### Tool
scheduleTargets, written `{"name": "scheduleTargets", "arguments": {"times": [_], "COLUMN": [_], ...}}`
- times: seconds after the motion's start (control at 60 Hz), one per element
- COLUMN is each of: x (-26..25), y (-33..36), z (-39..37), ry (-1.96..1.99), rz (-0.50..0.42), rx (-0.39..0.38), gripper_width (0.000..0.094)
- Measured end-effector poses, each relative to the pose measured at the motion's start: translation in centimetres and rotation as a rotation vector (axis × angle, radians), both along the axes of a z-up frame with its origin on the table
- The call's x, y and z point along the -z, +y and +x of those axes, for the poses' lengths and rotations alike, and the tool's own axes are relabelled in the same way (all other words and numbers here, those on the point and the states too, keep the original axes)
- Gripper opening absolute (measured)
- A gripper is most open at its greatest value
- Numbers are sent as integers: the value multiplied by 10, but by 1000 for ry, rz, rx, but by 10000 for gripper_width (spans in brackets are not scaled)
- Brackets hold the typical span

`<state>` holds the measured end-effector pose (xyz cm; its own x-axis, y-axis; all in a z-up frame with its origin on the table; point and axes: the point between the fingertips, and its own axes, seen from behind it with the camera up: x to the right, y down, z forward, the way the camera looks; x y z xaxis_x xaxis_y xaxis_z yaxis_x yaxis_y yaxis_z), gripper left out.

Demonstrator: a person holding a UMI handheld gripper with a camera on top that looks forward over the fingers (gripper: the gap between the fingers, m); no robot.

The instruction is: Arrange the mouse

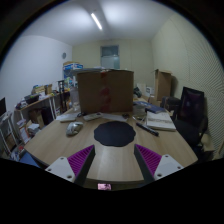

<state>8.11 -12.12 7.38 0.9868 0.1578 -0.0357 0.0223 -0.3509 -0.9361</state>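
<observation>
A grey mouse (74,128) lies on the wooden table (115,160), to the left of a dark round mouse pad (114,134) and apart from it. My gripper (112,159) is held above the table's near part, well short of the mouse and pad. Its two fingers with purple pads (78,158) stand wide apart with only bare table between them. The gripper is open and holds nothing.
A large cardboard box (105,90) stands at the table's far edge. A notebook (160,122) and a pen lie right of the pad. A monitor (191,107) stands at the right. Shelves with clutter stand at the left (40,105).
</observation>
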Motion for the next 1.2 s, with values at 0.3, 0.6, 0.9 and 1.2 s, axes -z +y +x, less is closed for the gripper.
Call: {"name": "scheduleTargets", "arguments": {"times": [0.3, 0.6, 0.9, 1.2], "x": [1, 37, 69, 81], "y": [50, 158, 211, 215], "z": [-112, -234, -245, -245], "ry": [82, 20, 3, 20], "rz": [-41, -100, -174, -243], "rx": [-80, -52, 59, 65], "gripper_width": [841, 842, 843, 496]}}
